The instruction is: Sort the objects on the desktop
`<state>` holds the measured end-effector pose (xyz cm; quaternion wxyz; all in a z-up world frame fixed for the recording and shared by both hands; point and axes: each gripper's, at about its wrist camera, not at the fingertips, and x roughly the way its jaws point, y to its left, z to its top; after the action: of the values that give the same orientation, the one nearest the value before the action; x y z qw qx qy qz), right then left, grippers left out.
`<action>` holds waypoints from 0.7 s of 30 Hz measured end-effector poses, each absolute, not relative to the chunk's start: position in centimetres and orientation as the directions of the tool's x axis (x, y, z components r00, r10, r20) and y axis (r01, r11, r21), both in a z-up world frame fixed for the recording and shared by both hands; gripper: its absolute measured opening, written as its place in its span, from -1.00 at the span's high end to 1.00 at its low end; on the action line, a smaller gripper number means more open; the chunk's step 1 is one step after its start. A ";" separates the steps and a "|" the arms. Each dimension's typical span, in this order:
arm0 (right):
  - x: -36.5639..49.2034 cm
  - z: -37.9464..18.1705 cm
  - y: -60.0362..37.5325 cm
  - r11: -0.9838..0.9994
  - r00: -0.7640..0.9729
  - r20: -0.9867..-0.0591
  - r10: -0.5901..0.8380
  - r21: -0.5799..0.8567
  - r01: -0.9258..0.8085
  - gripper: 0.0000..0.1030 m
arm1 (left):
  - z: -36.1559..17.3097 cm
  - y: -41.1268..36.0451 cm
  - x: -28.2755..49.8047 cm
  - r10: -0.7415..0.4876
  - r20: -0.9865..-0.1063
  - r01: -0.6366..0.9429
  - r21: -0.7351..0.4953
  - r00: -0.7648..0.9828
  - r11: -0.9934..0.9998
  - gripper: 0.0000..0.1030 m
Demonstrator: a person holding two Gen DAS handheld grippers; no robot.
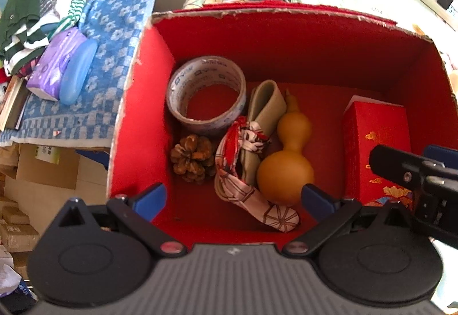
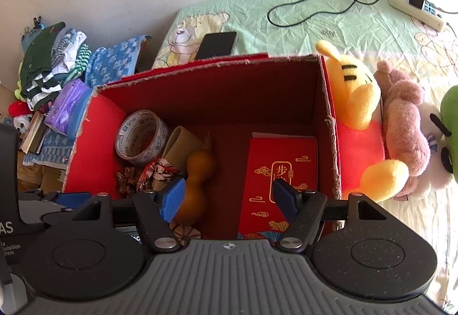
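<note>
1. While both grippers hang over the open red box (image 1: 286, 37), the left gripper (image 1: 234, 200) has its jaws spread wide with nothing between the pads; the right gripper (image 2: 227, 197) is likewise wide apart and holds nothing.
2. Inside the box, just past the left gripper's tips, lie a patterned scarf (image 1: 246, 194) and a yellow gourd (image 1: 286, 166), touching each other.
3. A pine cone (image 1: 193, 162) sits near the box's left wall, with a tape roll (image 1: 206, 94) leaning behind it and a folded green cloth (image 1: 266, 103) beside the gourd.
4. A red packet (image 2: 282, 172) stands near the box's right wall, partly behind the right gripper's right finger.
5. Only the right wrist view shows the plush toys: a yellow one (image 2: 355, 103) pressed against the box's right outer wall, a pink one (image 2: 403, 120) beyond it.
6. Behind the box lie a phone (image 2: 216, 44), a black cable (image 2: 315, 6) and a power strip (image 2: 415, 7).
7. Left of the box, the left wrist view gives a blue checked cloth (image 1: 114, 29) and folded clothes (image 1: 37, 14).
</note>
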<state>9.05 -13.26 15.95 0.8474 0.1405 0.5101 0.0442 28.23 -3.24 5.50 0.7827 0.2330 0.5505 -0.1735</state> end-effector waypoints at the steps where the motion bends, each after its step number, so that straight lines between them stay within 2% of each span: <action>1: 9.2 15.8 -13.2 0.957 0.467 -0.857 0.215 0.280 0.073 -0.37 | 5.3 -3.2 28.4 -0.010 -0.943 0.529 0.178 0.333 0.830 -0.96; 17: 11.2 14.3 -12.9 0.965 0.404 -0.902 0.149 0.222 0.141 -0.38 | 4.1 -3.7 29.7 0.001 -0.956 0.551 0.170 0.293 0.817 -0.96; 21: 11.6 14.3 -12.8 0.963 0.395 -0.907 0.144 0.220 0.155 -0.45 | 3.9 -4.1 30.2 0.013 -0.959 0.556 0.176 0.285 0.812 -0.96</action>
<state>11.61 -12.84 14.29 0.8241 0.1360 0.5499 -0.0035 30.24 -4.11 3.95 0.7618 0.2490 0.5708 -0.1782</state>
